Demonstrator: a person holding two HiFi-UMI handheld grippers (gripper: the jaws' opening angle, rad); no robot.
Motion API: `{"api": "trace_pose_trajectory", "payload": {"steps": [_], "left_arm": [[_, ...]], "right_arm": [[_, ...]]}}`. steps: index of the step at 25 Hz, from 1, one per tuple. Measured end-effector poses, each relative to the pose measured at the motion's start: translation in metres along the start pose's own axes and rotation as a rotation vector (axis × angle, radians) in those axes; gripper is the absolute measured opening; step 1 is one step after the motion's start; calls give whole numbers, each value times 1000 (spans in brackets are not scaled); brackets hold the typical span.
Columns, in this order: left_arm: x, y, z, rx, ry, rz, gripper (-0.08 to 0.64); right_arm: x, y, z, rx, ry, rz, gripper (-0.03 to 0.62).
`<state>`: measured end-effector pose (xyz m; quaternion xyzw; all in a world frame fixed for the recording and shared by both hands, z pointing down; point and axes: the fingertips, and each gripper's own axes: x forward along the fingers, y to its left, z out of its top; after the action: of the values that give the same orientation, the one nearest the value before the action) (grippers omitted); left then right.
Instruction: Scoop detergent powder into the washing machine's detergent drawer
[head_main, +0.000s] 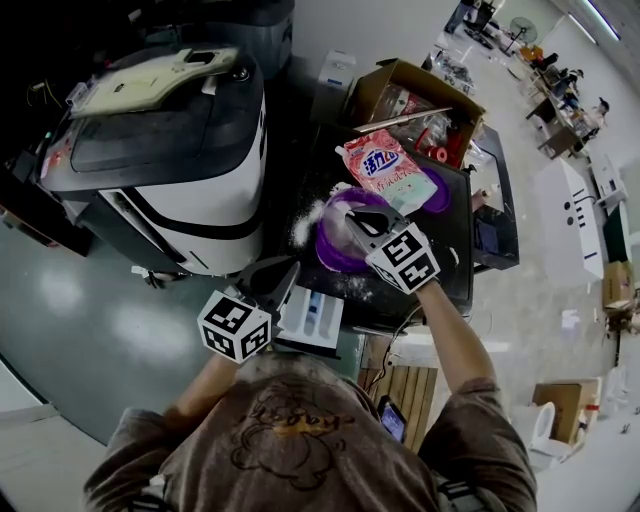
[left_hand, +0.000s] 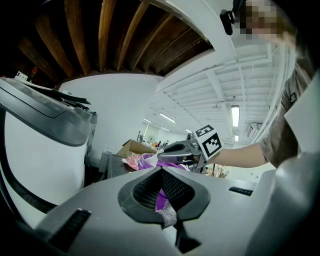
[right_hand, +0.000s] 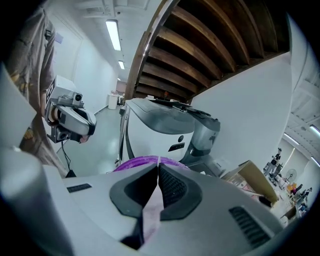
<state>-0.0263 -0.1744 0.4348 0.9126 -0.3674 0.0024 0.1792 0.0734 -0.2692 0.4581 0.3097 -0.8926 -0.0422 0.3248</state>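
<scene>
Two grippers are held out over the dark table (head_main: 452, 228). Right gripper (head_main: 358, 218) is reached forward on an outstretched forearm, poised over the purple bowl (head_main: 330, 258), jaws pinched on a thin pale piece (right_hand: 151, 212). Left gripper (head_main: 283, 272) is held low on a bent arm, jaws pressed together, just above the detergent drawer (head_main: 312, 318). Detergent bag (head_main: 378, 165) is seen lying beyond the bowl, right of the washing machine (head_main: 180, 150).

The washing machine (head_main: 170, 150) is blocking you on the left, close beside the table (head_main: 455, 225). The detergent bag (head_main: 385, 170) and cardboard box (head_main: 420, 100) are crowding the far side behind the purple bowl (head_main: 335, 255). The table is lying bare right of the bowl. The drawer (head_main: 312, 318) is sitting just beside your left gripper (head_main: 283, 270), its top unobstructed.
</scene>
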Motion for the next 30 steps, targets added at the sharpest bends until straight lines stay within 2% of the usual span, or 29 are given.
{"api": "trace_pose_trajectory", "payload": {"steps": [30], "left_arm": [[10,-2,-3,-8,0,-19,21]], "right_arm": [[-5,26,-4,95,41,204,9]]}}
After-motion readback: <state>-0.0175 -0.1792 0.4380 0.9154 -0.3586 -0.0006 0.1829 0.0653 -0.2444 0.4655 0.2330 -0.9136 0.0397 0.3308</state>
